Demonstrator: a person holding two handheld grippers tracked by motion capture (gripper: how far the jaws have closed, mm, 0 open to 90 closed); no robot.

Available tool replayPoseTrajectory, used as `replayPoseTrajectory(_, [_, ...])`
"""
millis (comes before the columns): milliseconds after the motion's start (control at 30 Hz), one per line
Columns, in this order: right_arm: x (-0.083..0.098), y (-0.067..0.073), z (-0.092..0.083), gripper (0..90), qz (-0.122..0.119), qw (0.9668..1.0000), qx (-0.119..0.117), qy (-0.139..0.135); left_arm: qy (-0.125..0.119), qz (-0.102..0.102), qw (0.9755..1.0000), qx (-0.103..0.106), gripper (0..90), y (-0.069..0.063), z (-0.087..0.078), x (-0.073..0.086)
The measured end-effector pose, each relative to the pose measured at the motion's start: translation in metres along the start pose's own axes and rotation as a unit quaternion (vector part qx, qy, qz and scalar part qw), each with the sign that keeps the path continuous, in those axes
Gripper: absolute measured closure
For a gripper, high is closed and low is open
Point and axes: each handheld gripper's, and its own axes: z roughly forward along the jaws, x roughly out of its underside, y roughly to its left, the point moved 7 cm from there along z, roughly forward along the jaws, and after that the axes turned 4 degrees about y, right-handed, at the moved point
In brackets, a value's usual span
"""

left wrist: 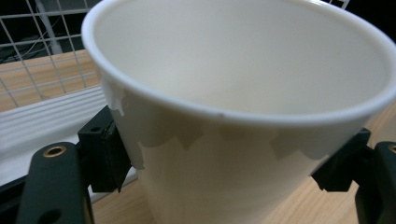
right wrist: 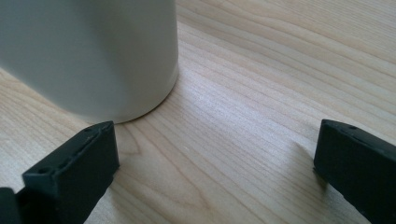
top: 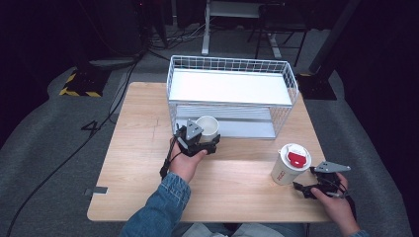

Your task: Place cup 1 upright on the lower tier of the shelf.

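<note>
Near the middle of the high view, the left hand-held gripper (top: pixel 210 143) is clamping an open white paper cup (top: pixel 208 126) — its black jaws are pressing on opposite sides of the cup's wall, just below the rolled rim, as the left gripper view (left wrist: pixel 224 158) is showing at close range. That cup (left wrist: pixel 243 107) is sitting upright or nearly so, right in front of the white wire-mesh two-tier shelf rack (top: pixel 232 94) standing at the far side of the light wooden table (top: pixel 143 163).

Toward the lower right of the high view, the right hand-held gripper (top: pixel 300 187) is lying low at the table's surface with its jaws spread wide, holding nothing. Just beside it is standing a tall white paper cup with a red-and-white lid (top: pixel 289 164). Along the right gripper view (right wrist: pixel 215 154), the cup's base (right wrist: pixel 88 56) is resting on the table just beyond the left jaw — close to it, not between the jaws.
</note>
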Motion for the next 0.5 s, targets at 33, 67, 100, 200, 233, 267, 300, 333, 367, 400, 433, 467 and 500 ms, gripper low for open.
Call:
replayPoseTrajectory(33, [0.0, 0.0, 0.0, 0.1, 0.0, 1.0, 0.0, 0.0, -0.004, -0.001, 1.0, 0.003, 21.6, 0.0, 0.002, -0.002])
replayPoseTrajectory(67, [0.0, 0.0, 0.0, 0.1, 0.001, 1.0, 0.0, 0.0, -0.009, -0.001, 0.9999, 0.009, 21.6, 0.001, 0.004, -0.004])
replayPoseTrajectory(100, [0.0, 0.0, 0.0, 0.0, 0.001, 1.0, 0.001, 0.0, -0.018, -0.003, 0.9998, 0.009, 21.6, 0.002, 0.007, -0.006])
replayPoseTrajectory(200, [0.0, 0.0, 0.0, 0.0, 0.001, 1.0, 0.0, 0.0, -0.01, 0.002, 0.9999, -0.004, 21.6, 0.005, 0.014, -0.008])
replayPoseTrajectory(233, [0.0, 0.0, 0.0, 0.0, 0.001, 1.0, 0.0, 0.0, -0.013, 0.007, 0.9999, -0.006, 21.6, 0.005, 0.015, -0.009])
replayPoseTrajectory(267, [0.0, 0.0, 0.0, 0.0, 0.001, 1.0, 0.0, 0.0, -0.014, 0.009, 0.9998, -0.005, 21.6, 0.005, 0.018, -0.01])
replayPoseTrajectory(300, [0.0, 0.0, 0.0, 0.0, 0.001, 1.0, 0.0, 0.0, -0.015, 0.01, 0.9998, -0.005, 21.5, 0.006, 0.019, -0.011])
replayPoseTrajectory(333, [0.0, 0.0, 0.0, 0.1, 0.001, 1.0, 0.0, 0.0, -0.018, 0.012, 0.9997, -0.008, 21.5, 0.006, 0.021, -0.013])
replayPoseTrajectory(367, [0.0, 0.0, 0.0, 0.1, 0.001, 1.0, 0.0, 0.0, -0.02, 0.015, 0.9996, -0.009, 21.5, 0.007, 0.022, -0.014])
replayPoseTrajectory(400, [0.0, 0.0, 0.0, 0.1, 0.001, 1.0, 0.0, 0.0, -0.029, 0.015, 0.9994, -0.009, 21.5, 0.007, 0.024, -0.016])
replayPoseTrajectory(433, [0.0, 0.0, 0.0, 0.1, 0.001, 1.0, 0.0, 0.0, -0.03, 0.014, 0.9994, -0.01, 21.5, 0.007, 0.025, -0.017])
replayPoseTrajectory(467, [0.0, 0.0, 0.0, 0.1, 0.001, 1.0, 0.0, 0.0, -0.034, 0.007, 0.9993, -0.013, 21.5, 0.008, 0.028, -0.017])
replayPoseTrajectory(500, [0.0, 0.0, 0.0, 0.1, 0.001, 1.0, 0.0, 0.0, -0.033, 0.007, 0.9993, -0.014, 21.5, 0.008, 0.029, -0.017])
